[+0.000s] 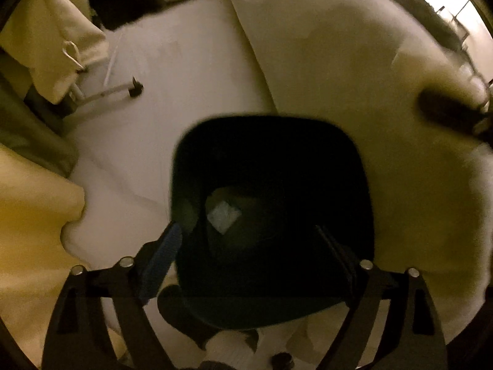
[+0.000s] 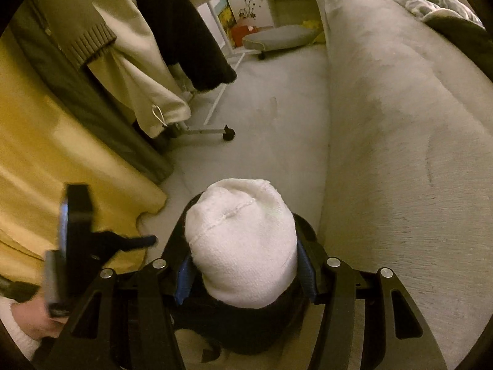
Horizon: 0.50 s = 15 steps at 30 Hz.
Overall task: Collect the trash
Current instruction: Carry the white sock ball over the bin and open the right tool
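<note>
Each gripper is a black frame with two pairs of slanted arms. The left gripper [image 1: 249, 243] fills the bottom of the left wrist view, with four round silver screws and blue pads on its fingers [image 1: 165, 252]. The right gripper [image 2: 243, 274] looks the same, with blue pads too. At lower left of the right wrist view, a hand [image 2: 43, 323] shows a white knitted cuff.

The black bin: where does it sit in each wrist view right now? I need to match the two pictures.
Left wrist: the black bin fills the lower centre, seen from above, with pale scrap inside.
Right wrist: the bin sits low centre, mostly hidden behind the white wad held in the right gripper.
Shared landmark: the caster wheel on the pale floor.
</note>
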Each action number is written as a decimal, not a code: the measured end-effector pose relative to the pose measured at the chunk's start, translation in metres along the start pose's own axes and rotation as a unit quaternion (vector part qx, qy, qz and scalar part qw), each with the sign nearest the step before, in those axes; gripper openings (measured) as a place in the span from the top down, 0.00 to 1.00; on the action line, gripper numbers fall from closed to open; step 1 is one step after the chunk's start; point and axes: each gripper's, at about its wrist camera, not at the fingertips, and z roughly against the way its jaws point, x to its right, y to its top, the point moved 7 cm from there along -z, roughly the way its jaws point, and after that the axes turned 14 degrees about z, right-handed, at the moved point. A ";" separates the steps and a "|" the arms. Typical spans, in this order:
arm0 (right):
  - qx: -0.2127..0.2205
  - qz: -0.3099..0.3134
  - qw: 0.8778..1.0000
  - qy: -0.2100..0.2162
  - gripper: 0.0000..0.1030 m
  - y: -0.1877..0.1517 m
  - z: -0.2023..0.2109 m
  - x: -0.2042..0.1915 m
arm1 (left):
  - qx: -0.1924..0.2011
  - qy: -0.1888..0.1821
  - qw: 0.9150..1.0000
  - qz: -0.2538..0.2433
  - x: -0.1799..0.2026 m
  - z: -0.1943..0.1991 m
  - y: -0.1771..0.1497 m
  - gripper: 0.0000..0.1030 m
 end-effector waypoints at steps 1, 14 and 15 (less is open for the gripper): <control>-0.006 0.000 1.000 -0.002 0.45 -0.001 -0.005 -0.001 | 0.014 -0.005 1.000 0.001 -0.001 0.009 0.003 0.19; -0.077 0.025 0.996 -0.019 0.45 -0.023 -0.064 -0.015 | 0.141 -0.014 0.990 0.024 -0.029 0.091 0.040 0.32; -0.083 0.027 0.996 -0.020 0.45 -0.025 -0.068 -0.016 | 0.145 -0.019 0.989 0.025 -0.028 0.097 0.041 0.34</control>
